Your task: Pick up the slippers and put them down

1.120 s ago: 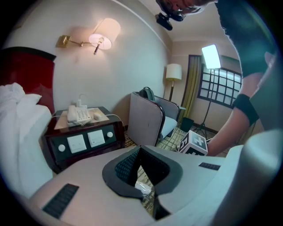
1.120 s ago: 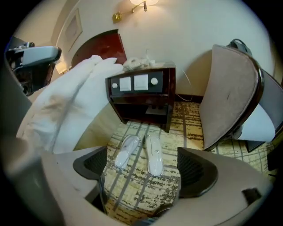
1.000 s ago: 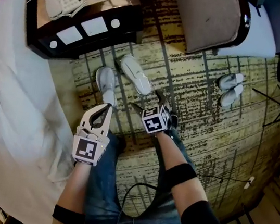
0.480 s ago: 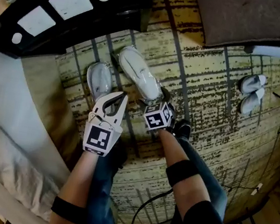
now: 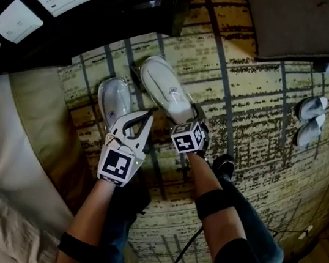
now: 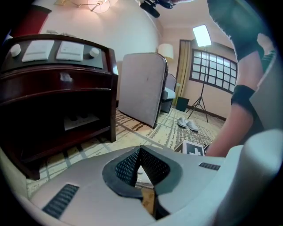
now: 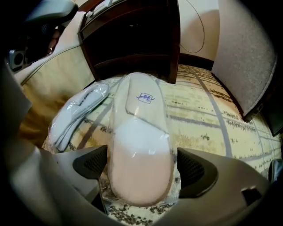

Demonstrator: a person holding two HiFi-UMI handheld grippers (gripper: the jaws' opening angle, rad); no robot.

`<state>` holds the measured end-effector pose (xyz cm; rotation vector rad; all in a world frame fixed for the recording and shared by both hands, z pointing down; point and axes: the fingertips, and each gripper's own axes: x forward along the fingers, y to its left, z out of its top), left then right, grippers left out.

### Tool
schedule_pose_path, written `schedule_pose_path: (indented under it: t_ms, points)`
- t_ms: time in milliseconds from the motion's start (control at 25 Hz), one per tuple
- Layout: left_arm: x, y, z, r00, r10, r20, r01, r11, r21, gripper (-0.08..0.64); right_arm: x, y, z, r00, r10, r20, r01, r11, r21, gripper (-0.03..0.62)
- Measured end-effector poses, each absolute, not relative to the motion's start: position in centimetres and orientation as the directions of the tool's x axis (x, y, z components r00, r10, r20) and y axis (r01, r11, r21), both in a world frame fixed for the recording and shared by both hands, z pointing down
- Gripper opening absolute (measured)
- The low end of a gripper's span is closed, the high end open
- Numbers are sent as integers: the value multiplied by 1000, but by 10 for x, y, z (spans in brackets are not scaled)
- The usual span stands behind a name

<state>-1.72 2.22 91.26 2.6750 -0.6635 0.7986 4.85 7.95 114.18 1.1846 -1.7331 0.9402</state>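
Two white slippers in clear wrappers lie by the dark nightstand. The right slipper [image 5: 166,89] [image 7: 140,145] points away from me, and my right gripper [image 5: 190,117] [image 7: 141,170] is shut on its heel, a pad pressed on each side. The left slipper [image 5: 114,95] [image 7: 77,112] rests on the patterned carpet [image 5: 251,92] beside it. My left gripper [image 5: 146,116] [image 6: 140,153] is shut, its body over that slipper's heel. Something pale shows through the gap behind its pads; I cannot tell whether the wrapper is pinched.
A dark nightstand [image 5: 77,15] [image 6: 57,88] stands close at the upper left, with white bedding [image 5: 6,152] along the left. An upholstered chair [image 5: 312,21] [image 6: 141,88] is at the back. Another slipper pair [image 5: 310,120] [image 6: 188,125] lies far right. A black shoe [image 5: 224,165] stands just behind the right gripper.
Both grippers have sunk toward the carpet, and the view has come down with them. The right gripper has kept its hold on the slipper's heel. The left gripper stayed shut.
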Motion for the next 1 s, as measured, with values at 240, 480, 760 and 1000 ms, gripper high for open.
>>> schedule_pose_path:
  t_ms: [240, 480, 760, 1000]
  points:
    - [-24, 25, 921, 724, -362, 587, -538, -829, 153, 0, 41, 83, 1156, -250, -330, 910, -947, 281, -158, 468]
    - [-28, 19, 916, 723, -384, 575, -554, -818, 151, 0, 41, 77, 1146, -267, -350, 898, -943, 286, -169, 453]
    - [-36, 15, 914, 712, -411, 570, -578, -804, 143, 0, 38, 66, 1117, -279, -423, 862, -947, 268, -174, 449]
    - [-44, 6, 905, 702, -442, 558, -599, -791, 127, 0, 32, 56, 1070, -290, -484, 826, -948, 261, -180, 449]
